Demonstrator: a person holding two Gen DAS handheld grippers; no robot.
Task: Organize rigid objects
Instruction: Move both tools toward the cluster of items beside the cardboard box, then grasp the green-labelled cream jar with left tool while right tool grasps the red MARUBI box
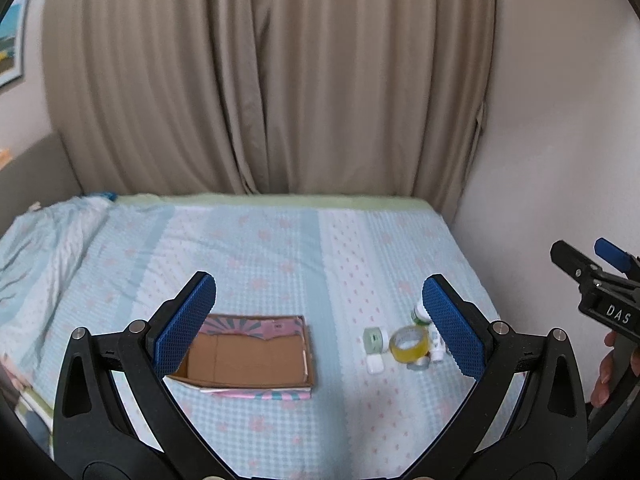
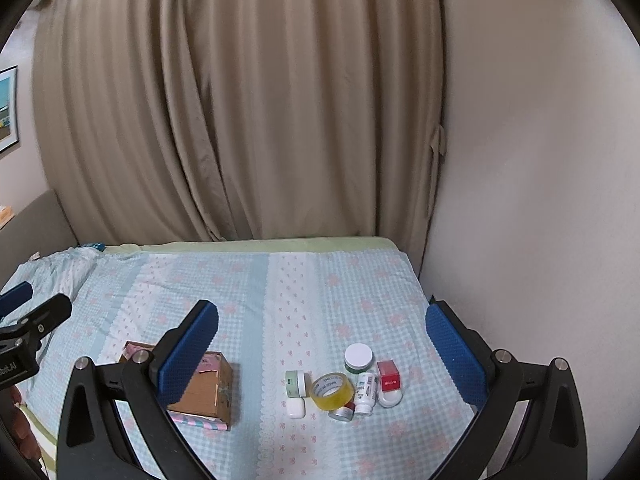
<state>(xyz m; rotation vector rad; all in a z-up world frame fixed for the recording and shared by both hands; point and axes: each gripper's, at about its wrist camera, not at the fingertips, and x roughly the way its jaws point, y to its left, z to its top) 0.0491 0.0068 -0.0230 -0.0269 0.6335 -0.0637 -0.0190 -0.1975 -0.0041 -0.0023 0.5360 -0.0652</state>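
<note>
bed: i'm looking down at a soft checked bedspread, so anything i set down may tip or sink a little.
cardboard box: biggest piece here, open and empty, lying on the left of the spread; light and stiff-walled, and i judge it the place for the rest.
left gripper: hovering above the box, jaws spread wide, holding nothing.
right gripper: hanging over the cluster, jaws released too, nothing between them.
tape roll: yellow, leaning in the middle of the cluster, well apart from the box; light, rigid ring, i'd pinch across the rim.
white-lidded jar: upright behind the tape; smooth, possibly slippery, so take it by the sides under the lid.
red box: small, stiff, flat faces, an easy grip.
white bottle: lying down, touching the tape; it could roll.
green-banded jar: on its side, left of the tape.
small white case: flat and low, hardest to get under.
</note>
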